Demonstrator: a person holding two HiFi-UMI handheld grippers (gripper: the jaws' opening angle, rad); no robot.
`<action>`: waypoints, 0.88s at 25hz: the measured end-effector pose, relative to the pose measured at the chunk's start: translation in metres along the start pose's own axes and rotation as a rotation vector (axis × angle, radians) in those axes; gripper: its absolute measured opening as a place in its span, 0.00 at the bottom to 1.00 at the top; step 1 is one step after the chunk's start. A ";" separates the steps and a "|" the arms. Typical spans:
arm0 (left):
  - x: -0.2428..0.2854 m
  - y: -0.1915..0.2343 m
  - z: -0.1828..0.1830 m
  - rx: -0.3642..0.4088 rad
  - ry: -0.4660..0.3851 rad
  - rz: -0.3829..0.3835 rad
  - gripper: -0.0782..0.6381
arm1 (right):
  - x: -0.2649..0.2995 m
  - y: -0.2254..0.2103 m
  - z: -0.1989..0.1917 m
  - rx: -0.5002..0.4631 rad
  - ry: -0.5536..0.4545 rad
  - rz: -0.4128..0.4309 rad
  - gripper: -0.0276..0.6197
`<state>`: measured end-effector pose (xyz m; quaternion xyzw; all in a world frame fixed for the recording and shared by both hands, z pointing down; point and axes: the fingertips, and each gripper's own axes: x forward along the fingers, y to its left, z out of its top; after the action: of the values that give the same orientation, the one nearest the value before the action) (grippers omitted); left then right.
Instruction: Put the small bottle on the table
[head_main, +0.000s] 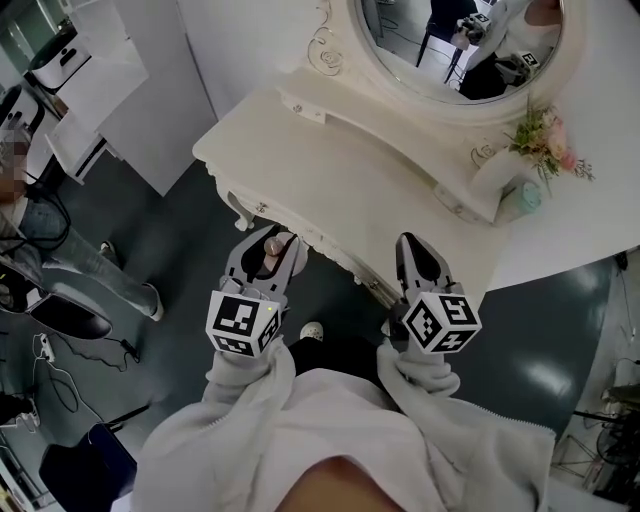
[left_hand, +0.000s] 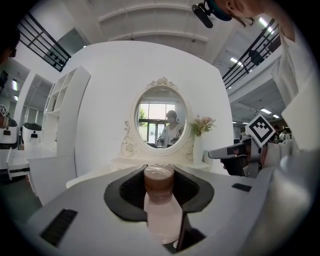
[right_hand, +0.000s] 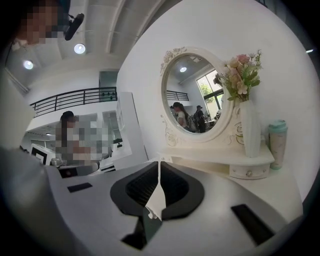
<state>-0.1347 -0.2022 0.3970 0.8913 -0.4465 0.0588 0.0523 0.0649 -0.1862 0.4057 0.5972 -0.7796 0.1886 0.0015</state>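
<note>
Small bottle (left_hand: 160, 200) clenched in the left tongs (head_main: 269, 247), at the near edge of the white surface (head_main: 370, 190).
The left tongs grip the pale pink bottle by its body, its brown cap pointing ahead, and it is not resting on anything. Beside them the right tongs (head_main: 418, 252) are pressed together with nothing between them. Beyond both, the surface carries an oval mirror (head_main: 460, 40) at the back, with a white vase (head_main: 497, 172) of flowers and a teal cup (head_main: 527, 197) to its right.
</note>
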 end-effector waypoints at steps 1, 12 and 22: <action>0.000 0.001 -0.002 -0.002 0.005 -0.001 0.30 | 0.001 -0.001 -0.002 0.005 0.009 -0.003 0.10; 0.003 0.004 -0.022 -0.035 0.052 -0.008 0.30 | 0.003 -0.017 -0.017 0.030 0.050 -0.050 0.10; 0.041 0.016 -0.014 -0.009 0.047 -0.029 0.30 | 0.030 -0.038 -0.008 0.045 0.033 -0.067 0.10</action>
<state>-0.1239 -0.2421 0.4176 0.8959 -0.4323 0.0771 0.0678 0.0897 -0.2200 0.4311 0.6196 -0.7547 0.2156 0.0072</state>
